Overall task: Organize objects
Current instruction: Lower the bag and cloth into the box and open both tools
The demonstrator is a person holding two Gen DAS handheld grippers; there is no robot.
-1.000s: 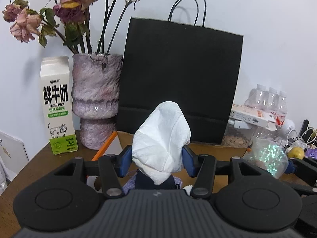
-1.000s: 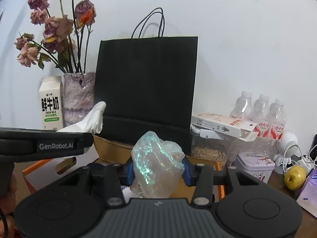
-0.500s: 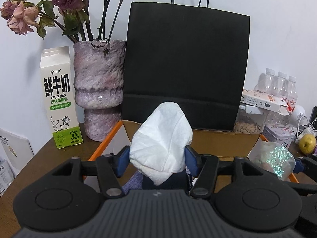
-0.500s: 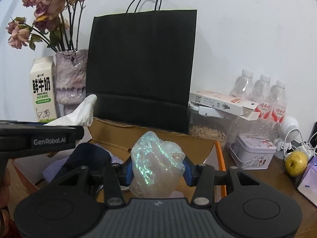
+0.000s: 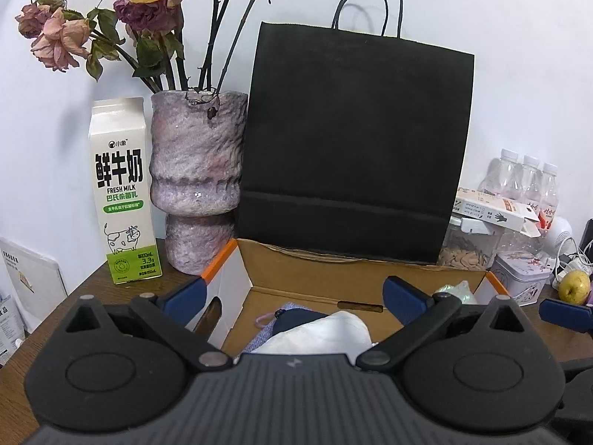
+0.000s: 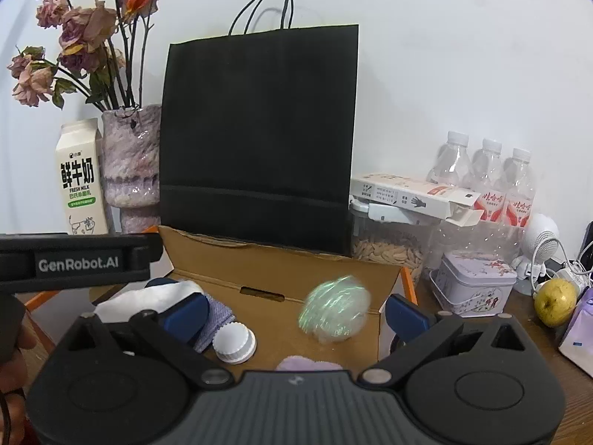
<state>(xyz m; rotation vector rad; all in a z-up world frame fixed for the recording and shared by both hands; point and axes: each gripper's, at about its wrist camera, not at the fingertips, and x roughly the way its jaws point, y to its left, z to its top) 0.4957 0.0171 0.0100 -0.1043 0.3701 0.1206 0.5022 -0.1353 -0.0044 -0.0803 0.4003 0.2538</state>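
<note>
An open cardboard box (image 5: 318, 278) with orange edges stands in front of me; it also shows in the right wrist view (image 6: 281, 270). My left gripper (image 5: 292, 296) is open over it. The white crumpled tissue (image 5: 322, 333) lies in the box below it, on a dark blue item (image 5: 296, 317). My right gripper (image 6: 292, 315) is open. The iridescent plastic wad (image 6: 335, 309) is blurred between its jaws, free of them, over the box. In the right wrist view the tissue (image 6: 148, 298), a white cap (image 6: 235, 341) and a purple cloth (image 6: 217, 319) are in the box.
A black paper bag (image 5: 352, 148) stands behind the box. A purple vase with dried roses (image 5: 196, 185) and a milk carton (image 5: 122, 189) stand at the left. At the right are water bottles (image 6: 485, 174), a seed jar (image 6: 389, 248), a tin (image 6: 474, 282) and a yellow fruit (image 6: 556, 300).
Both grippers have opened over the box. The tissue has dropped from the left gripper into the box. The plastic wad has left the right gripper and is falling.
</note>
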